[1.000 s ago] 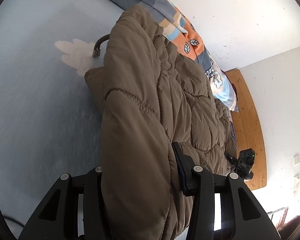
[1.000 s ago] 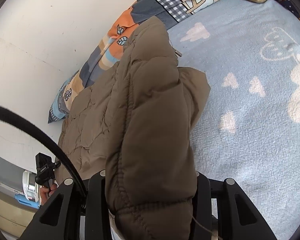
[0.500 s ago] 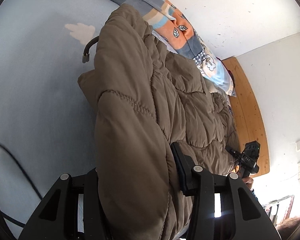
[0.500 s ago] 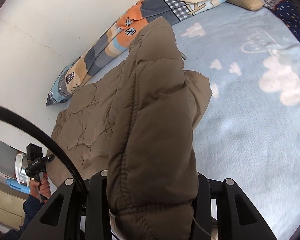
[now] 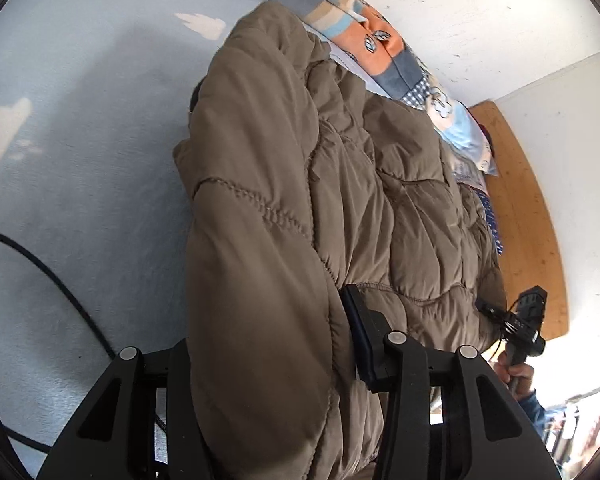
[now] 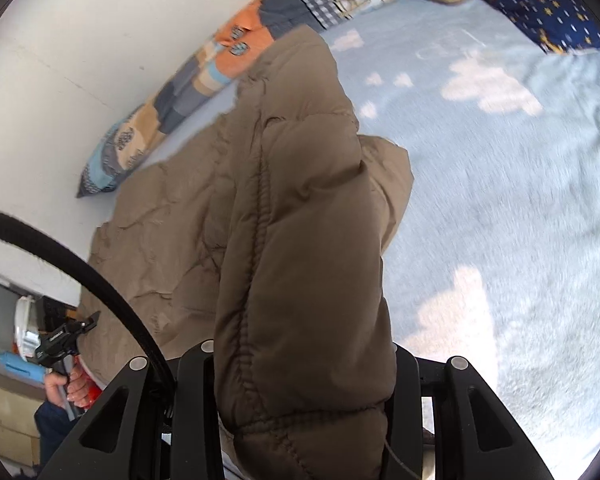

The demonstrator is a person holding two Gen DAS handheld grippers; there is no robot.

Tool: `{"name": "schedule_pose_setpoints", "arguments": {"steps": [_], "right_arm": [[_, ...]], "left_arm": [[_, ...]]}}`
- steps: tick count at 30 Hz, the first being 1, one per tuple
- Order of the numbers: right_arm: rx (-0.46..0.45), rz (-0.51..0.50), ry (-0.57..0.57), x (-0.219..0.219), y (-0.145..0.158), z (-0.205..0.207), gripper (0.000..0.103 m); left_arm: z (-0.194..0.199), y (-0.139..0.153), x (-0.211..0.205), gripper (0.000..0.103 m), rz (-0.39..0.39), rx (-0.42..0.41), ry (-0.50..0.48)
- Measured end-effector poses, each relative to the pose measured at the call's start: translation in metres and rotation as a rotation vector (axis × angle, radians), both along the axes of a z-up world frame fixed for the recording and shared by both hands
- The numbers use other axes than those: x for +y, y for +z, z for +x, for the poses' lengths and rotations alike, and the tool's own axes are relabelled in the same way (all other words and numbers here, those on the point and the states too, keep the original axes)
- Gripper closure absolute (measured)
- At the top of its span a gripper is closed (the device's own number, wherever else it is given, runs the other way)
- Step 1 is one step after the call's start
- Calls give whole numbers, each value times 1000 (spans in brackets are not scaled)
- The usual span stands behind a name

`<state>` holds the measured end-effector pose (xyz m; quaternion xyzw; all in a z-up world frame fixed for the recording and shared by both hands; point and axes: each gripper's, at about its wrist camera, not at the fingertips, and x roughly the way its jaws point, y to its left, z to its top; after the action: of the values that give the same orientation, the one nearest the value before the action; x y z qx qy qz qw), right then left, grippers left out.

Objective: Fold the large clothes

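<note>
A large brown quilted puffer jacket (image 5: 340, 184) lies on a light blue bed. My left gripper (image 5: 276, 344) is shut on one thick edge of it, and the padding bulges out between the fingers. My right gripper (image 6: 304, 364) is shut on another thick fold of the same jacket (image 6: 292, 208). Both hold their parts lifted above the bed while the rest of the jacket lies spread on it. The other gripper shows small at the far edge of the jacket in each view.
The light blue blanket (image 6: 500, 200) with white cloud shapes covers the bed. A patchwork pillow (image 5: 380, 48) lies along the white wall. A dark blue starred cushion (image 6: 552, 12) sits at the far corner. A wooden bed board (image 5: 528, 216) is at the right. A black cable (image 5: 60, 280) crosses the blanket.
Both grippers have lifted and swung with the jacket still held. More of the blanket and the starred cushion has come into the right view. The small dark strap has dropped out of sight in the left view.
</note>
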<state>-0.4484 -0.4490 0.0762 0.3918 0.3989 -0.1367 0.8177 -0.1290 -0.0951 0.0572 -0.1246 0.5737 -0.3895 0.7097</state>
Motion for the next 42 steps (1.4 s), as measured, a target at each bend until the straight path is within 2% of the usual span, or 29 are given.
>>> {"name": "schedule_pose_setpoints", "arguments": {"steps": [4, 5, 6, 9, 15, 19, 24, 27, 31, 34, 38, 42], "right_arm": [[12, 31, -34, -6, -13, -1, 59], [9, 36, -39, -7, -15, -2, 56], [5, 38, -44, -7, -15, -3, 52], [7, 50, -77, -5, -16, -12, 42], [6, 54, -126, 5, -9, -32, 40], [7, 39, -159, 10, -1, -42, 39], [7, 30, -207, 13, 5, -54, 36], [3, 10, -247, 13, 12, -69, 36], [0, -60, -302, 21, 28, -84, 36], [-1, -148, -330, 29, 42, -93, 36], [-37, -267, -329, 48, 63, -99, 36], [-83, -366, -293, 74, 80, -88, 36]], "left_arm": [[-9, 3, 0, 48, 43, -53, 62], [-14, 3, 6, 47, 46, -62, 72], [-17, 4, 9, 42, 51, -67, 84], [-27, 5, 10, 38, 68, -88, 106], [-40, 15, 23, 32, 113, -140, 113], [-46, 21, 28, 28, 109, -157, 118], [-51, 29, 45, 28, 95, -176, 151], [-61, 40, 54, 28, 109, -225, 178], [-82, 61, 57, 28, 155, -352, 191], [-98, 71, 56, 28, 184, -425, 192], [-118, 83, 54, 27, 205, -511, 192], [-135, 93, 52, 27, 207, -573, 198]]}}
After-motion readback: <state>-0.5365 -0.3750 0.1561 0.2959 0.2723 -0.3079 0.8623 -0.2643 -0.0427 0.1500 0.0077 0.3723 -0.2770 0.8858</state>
